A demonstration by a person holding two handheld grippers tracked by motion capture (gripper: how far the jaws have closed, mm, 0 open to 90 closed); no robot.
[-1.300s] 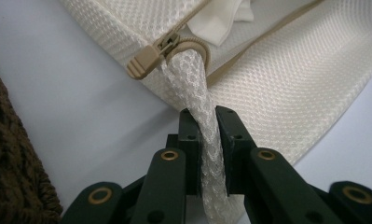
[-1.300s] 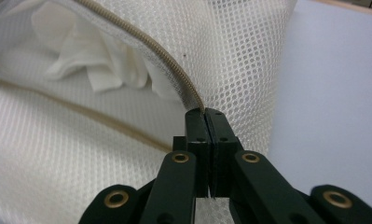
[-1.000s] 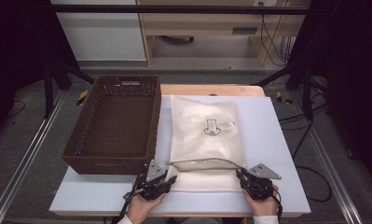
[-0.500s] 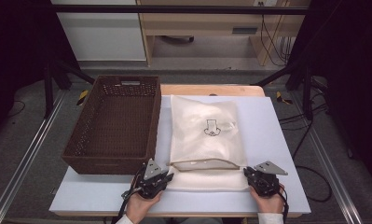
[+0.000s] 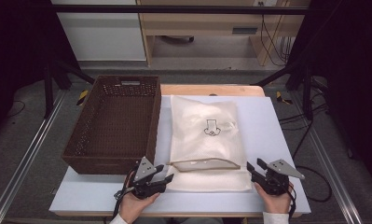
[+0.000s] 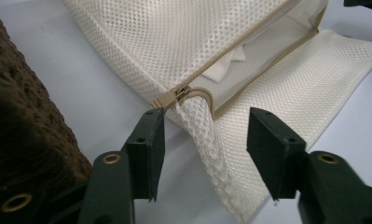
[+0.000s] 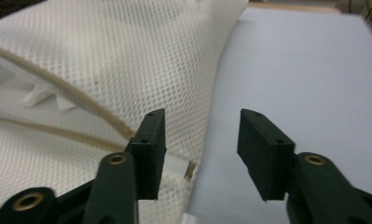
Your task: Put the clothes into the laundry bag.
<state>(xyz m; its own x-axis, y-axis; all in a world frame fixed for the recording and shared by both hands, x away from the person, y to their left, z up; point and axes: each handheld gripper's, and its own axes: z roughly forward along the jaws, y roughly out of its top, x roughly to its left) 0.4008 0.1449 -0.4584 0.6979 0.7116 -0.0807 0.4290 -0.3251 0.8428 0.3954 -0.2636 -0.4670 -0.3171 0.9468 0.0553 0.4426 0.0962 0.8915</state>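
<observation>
Two grippers: both mine, at the table's (image 5: pixel 277 121) near edge, one at each near corner of the mesh bag (image 5: pixel 204 140).
Left gripper (image 5: pixel 161 173): jaws apart, just been opening; nothing pinched. In the left gripper view a fold of mesh by the zipper pull (image 6: pixel 176 93) lies btwn the jaws, pads not pressing on it.
Right gripper (image 5: pixel 254 166): jaws apart too, just been opening; in the right gripper view I see bare table btwn them, bag edge just beside one jaw.
Mesh bag: cream, flat on the table's middle, long side running near edge to far edge; zipper mouth gaping near the near end, white cloth (image 6: pixel 230 65) showing inside.
Basket (image 5: pixel 116 123): brown wicker, at the table's left edge, right wall just beside the bag.
</observation>
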